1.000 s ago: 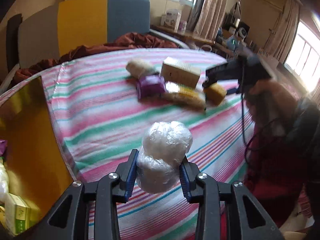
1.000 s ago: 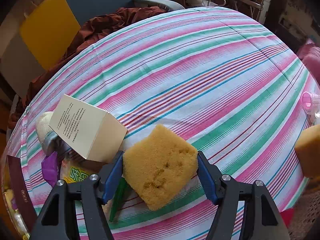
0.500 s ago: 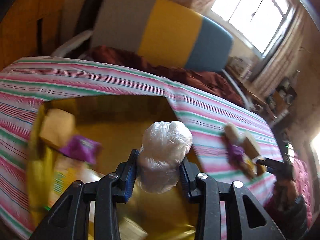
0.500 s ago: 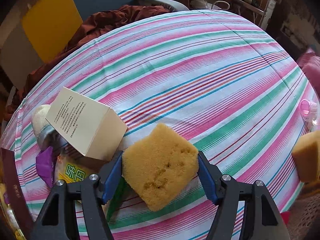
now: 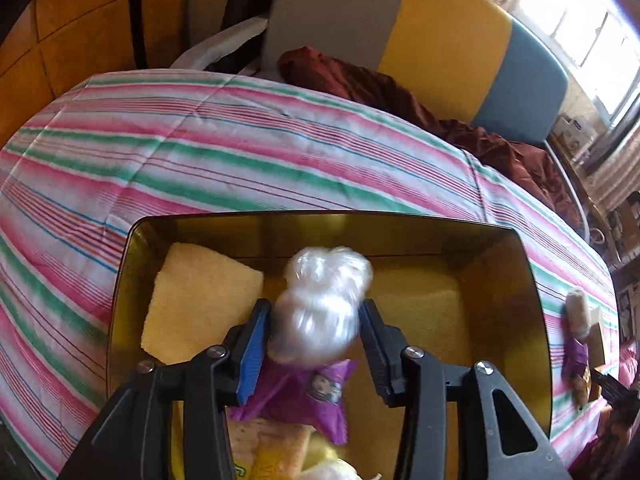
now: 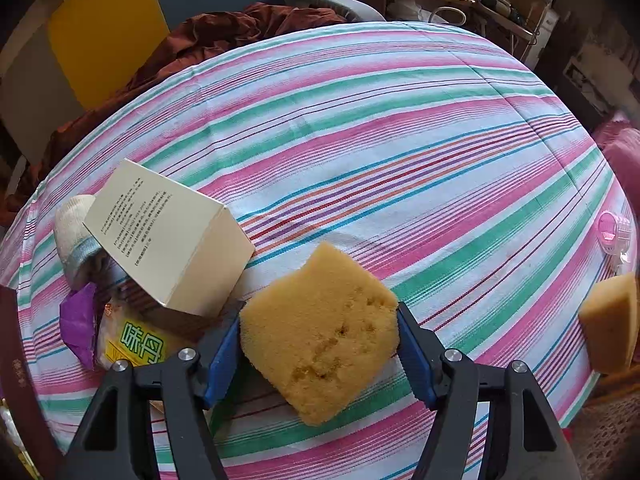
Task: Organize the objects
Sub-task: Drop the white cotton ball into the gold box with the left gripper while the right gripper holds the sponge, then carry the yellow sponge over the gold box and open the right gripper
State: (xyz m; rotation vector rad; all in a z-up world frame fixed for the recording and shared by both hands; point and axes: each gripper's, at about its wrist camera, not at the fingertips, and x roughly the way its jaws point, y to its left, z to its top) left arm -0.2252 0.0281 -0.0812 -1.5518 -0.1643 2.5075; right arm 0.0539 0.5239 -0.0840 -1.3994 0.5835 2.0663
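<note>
A round table is covered by a pink, green and white striped cloth, with a yellow-and-blue chair behind; a plastic-wrapped white bundle is clamped by the left gripper above the gold box; a yellow sponge is gripped by the right gripper beside a cream carton.

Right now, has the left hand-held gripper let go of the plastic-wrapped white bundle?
No, the left hand-held gripper is clamped on the plastic-wrapped white bundle above the gold box.
</note>
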